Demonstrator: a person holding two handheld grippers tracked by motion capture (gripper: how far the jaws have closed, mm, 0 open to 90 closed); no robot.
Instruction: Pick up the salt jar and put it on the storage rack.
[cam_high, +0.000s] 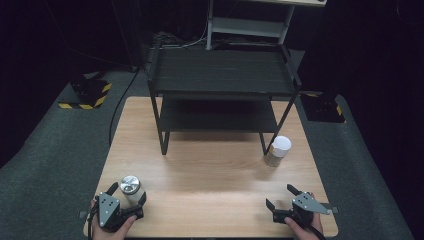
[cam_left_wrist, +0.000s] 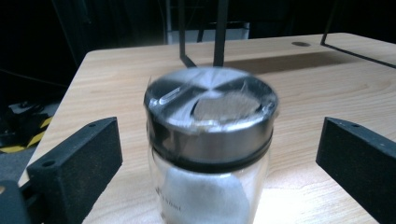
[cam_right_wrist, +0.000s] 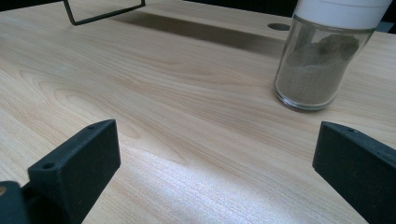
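Steel-lidded jar (cam_left_wrist: 210, 154) between spread left gripper (cam_left_wrist: 217, 154) jaws, seemingly untouched.

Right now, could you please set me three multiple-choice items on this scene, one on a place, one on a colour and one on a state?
1. Where does the steel-lidded jar stand?
A. On the rack's top shelf
B. Between the left gripper's jaws
C. Beside the right gripper

2. What colour is the lid of the other jar?
A. White
B. Red
C. Black

3. How is the right gripper?
A. Shut on a jar
B. Open, holding nothing
C. Shut on the rack

Answers:
1. B, a jaw stands on each side of it.
2. A, its cap is white.
3. B, its jaws stand apart over bare table.
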